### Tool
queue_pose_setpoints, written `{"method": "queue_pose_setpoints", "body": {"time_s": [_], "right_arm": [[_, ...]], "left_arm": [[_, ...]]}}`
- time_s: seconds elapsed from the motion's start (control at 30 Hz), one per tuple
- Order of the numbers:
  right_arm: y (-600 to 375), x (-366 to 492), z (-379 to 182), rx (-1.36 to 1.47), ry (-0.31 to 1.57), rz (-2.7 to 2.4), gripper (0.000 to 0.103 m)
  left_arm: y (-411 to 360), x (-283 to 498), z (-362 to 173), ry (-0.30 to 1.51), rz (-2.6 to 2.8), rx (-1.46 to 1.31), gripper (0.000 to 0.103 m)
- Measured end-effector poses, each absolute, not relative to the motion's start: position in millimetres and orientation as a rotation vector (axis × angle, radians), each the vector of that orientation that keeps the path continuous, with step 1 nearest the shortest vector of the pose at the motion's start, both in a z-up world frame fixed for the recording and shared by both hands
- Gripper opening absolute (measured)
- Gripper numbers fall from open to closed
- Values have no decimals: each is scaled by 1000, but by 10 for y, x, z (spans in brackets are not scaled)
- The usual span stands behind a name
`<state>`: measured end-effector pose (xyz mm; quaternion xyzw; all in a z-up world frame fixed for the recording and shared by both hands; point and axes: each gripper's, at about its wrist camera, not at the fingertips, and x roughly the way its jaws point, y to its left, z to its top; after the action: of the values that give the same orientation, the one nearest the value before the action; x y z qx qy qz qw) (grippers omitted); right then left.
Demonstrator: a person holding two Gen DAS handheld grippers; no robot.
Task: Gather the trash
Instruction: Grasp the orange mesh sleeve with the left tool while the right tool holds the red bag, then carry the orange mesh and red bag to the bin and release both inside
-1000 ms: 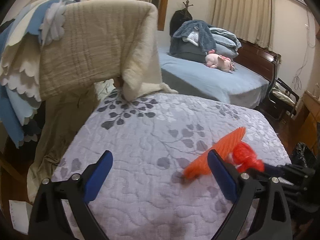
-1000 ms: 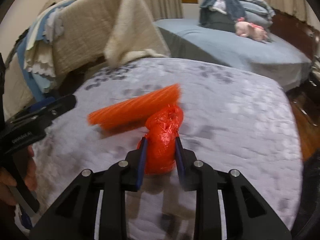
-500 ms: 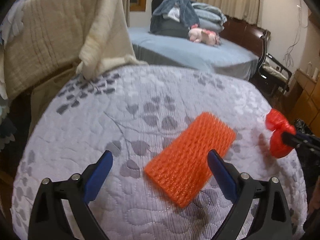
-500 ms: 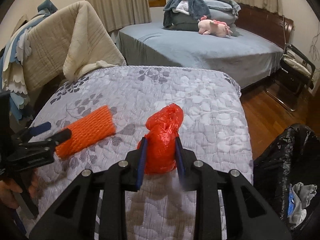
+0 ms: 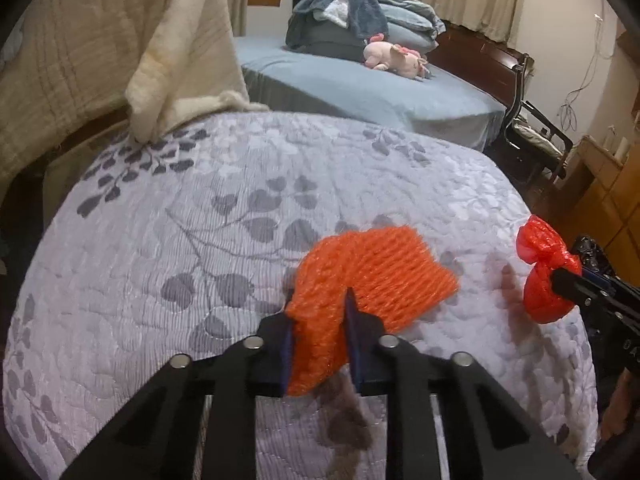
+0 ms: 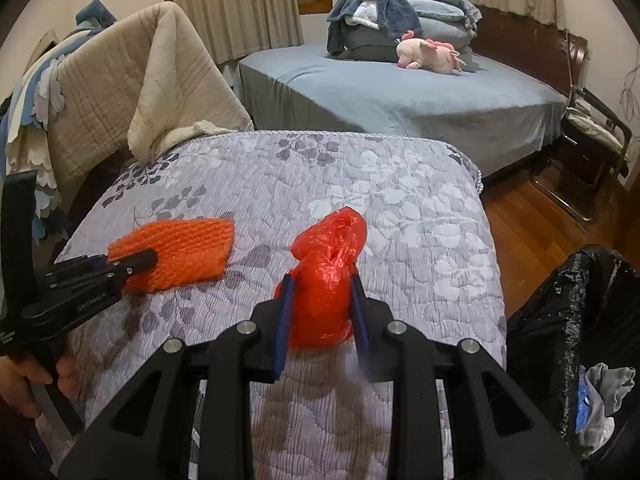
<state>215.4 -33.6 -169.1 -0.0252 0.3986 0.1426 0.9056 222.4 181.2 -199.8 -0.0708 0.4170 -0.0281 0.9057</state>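
Observation:
An orange foam net sleeve (image 5: 372,276) lies on the grey floral quilt (image 5: 200,216). My left gripper (image 5: 318,320) is shut on its near end; it also shows in the right wrist view (image 6: 180,252). My right gripper (image 6: 322,296) is shut on a crumpled red plastic bag (image 6: 326,276) and holds it above the quilt near the right edge. The bag also shows in the left wrist view (image 5: 544,268). A black trash bag (image 6: 576,328) stands open on the floor to the right, with some trash inside.
A beige blanket (image 6: 132,92) hangs over a rack at the back left. A blue bed (image 6: 400,96) with a pink plush toy (image 6: 432,54) and piled clothes lies behind. A folding chair (image 6: 592,140) stands on the wooden floor at the right.
My left gripper has closed on the near end of the orange net sleeve. My right gripper has carried the red bag to the right, toward the black trash bag.

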Motion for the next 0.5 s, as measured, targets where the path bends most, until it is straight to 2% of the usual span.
{"method": "queue_pose_setpoints", "body": {"time_s": [0.5], "right_arm": [[-560,1983,-1169,-4,721,285,26]], "left_arm": [[1530,2031,-1219,731,-78,-129,18]]}}
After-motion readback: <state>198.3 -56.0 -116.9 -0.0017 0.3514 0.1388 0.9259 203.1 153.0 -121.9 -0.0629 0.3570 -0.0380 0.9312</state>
